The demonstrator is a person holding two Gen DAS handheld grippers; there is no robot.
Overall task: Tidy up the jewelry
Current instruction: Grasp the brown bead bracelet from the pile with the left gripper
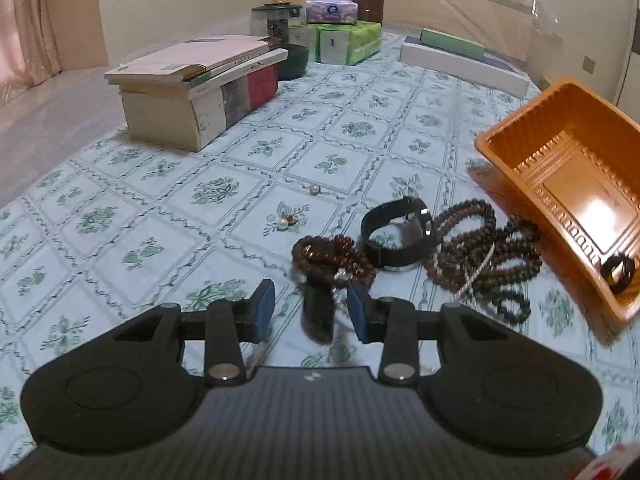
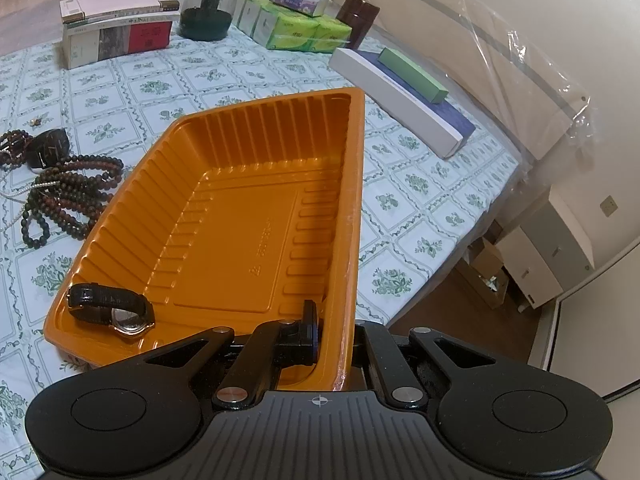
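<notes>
My left gripper (image 1: pixel 310 298) hangs open just over a dark red bead bracelet (image 1: pixel 328 258). The bracelet's dark tassel (image 1: pixel 318 314) lies between the blue pads (image 1: pixel 264 308), which do not touch it. Beyond lie a black watch (image 1: pixel 396 232) and a heap of dark bead strings (image 1: pixel 480 248) with a thin silver chain across them. Small pearl pieces (image 1: pixel 286 221) rest on the cloth further out. My right gripper (image 2: pixel 338 340) is shut on the near side wall of the orange tray (image 2: pixel 224 208), one finger inside and one outside. A black-strapped watch (image 2: pixel 110 308) lies in the tray's near left corner.
A stack of books (image 1: pixel 200 88), a green-lidded jar (image 1: pixel 276 20), tissue packs (image 1: pixel 348 40) and flat boxes (image 1: pixel 460 56) stand at the back of the flowered cloth. In the left wrist view the tray (image 1: pixel 560 160) stands tilted beside the beads. The bed's edge (image 2: pixel 460 248) drops off to the right.
</notes>
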